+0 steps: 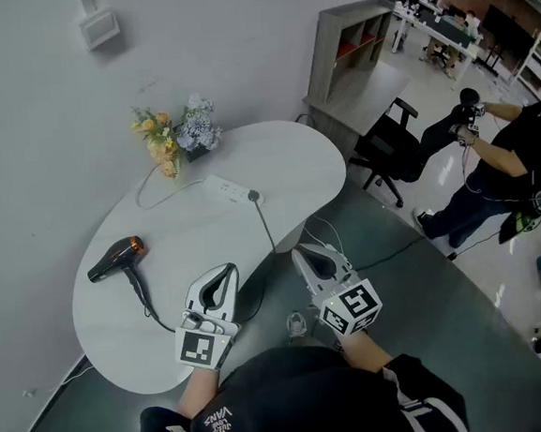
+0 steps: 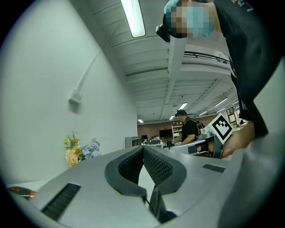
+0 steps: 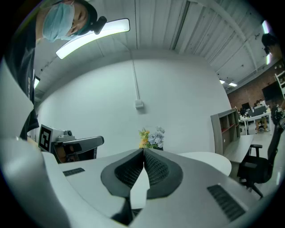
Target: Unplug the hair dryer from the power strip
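A black hair dryer (image 1: 114, 258) with an orange nozzle lies on the left of the white table (image 1: 294, 166). Its dark cord (image 1: 265, 228) runs off the front edge and back up to a plug (image 1: 254, 197) in the white power strip (image 1: 226, 189) at the table's middle. My left gripper (image 1: 226, 270) hovers over the table's near edge, shut and empty. Just off the table's edge over the floor, my right gripper (image 1: 299, 252) is shut and empty too. Both point level toward the far wall. A sliver of the dryer's orange nozzle (image 2: 20, 191) shows in the left gripper view.
A flower bunch (image 1: 177, 134) stands at the table's back near the wall. A black office chair (image 1: 391, 143) and a grey shelf unit (image 1: 354, 43) are to the right. Another person (image 1: 519, 156) holding a device is at the far right.
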Demonstrator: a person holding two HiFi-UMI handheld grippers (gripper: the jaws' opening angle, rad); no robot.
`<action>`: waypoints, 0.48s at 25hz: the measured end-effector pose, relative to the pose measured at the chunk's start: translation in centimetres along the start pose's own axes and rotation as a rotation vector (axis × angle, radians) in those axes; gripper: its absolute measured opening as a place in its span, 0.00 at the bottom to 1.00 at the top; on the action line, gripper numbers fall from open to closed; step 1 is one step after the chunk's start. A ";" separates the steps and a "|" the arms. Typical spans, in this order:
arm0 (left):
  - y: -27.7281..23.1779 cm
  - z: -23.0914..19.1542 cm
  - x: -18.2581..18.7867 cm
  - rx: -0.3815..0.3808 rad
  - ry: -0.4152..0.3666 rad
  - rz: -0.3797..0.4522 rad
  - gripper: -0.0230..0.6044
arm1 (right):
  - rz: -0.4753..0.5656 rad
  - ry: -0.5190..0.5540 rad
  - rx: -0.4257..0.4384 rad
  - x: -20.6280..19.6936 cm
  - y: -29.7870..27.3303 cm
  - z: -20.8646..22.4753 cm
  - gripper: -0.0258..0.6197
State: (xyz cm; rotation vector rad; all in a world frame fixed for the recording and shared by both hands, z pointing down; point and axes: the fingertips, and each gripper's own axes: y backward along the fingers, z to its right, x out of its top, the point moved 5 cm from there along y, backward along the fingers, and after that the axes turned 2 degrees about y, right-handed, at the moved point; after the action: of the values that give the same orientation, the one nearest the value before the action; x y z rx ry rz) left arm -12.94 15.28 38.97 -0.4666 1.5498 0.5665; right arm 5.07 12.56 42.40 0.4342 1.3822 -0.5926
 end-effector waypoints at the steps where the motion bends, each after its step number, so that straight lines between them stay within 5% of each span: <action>1: -0.2 -0.1 -0.2 -0.003 0.004 0.000 0.07 | 0.007 -0.005 -0.001 -0.1 -0.2 0.2 0.11; 12: -3.1 -1.1 -2.2 0.018 0.025 -0.038 0.07 | -0.047 -0.015 -0.009 -1.5 -2.6 3.4 0.11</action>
State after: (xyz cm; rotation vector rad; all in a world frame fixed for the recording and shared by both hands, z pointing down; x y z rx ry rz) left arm -11.75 12.05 40.97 -0.4903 1.5657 0.5193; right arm 5.97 8.70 44.56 0.3906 1.3834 -0.6267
